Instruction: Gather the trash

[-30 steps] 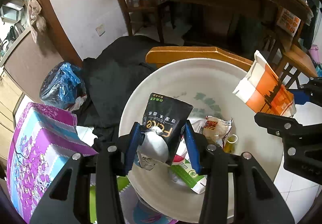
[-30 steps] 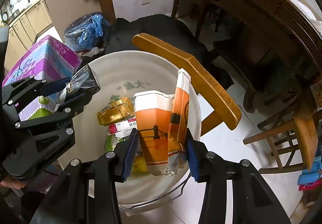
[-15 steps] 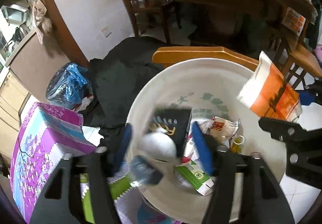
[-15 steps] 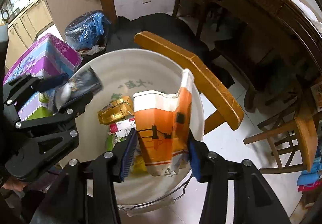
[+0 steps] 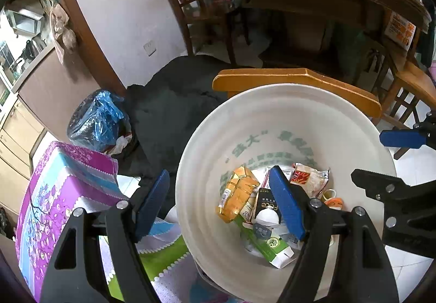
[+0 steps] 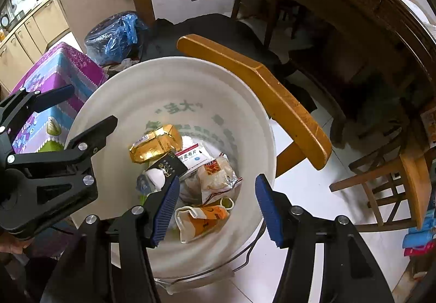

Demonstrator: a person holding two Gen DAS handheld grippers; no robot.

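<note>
Green characters run around the inner wall of the white bucket (image 5: 272,117), near the frame's middle; only "强大" in quotation marks reads clearly, the rest being too faint. Low in the bucket, the black pouch (image 5: 265,203) carries gold lettering that looks like "Face". In the right wrist view, the white packet (image 6: 194,157) at centre bears blue "麦布片", its first character unclear. Print elsewhere is illegible.
</note>
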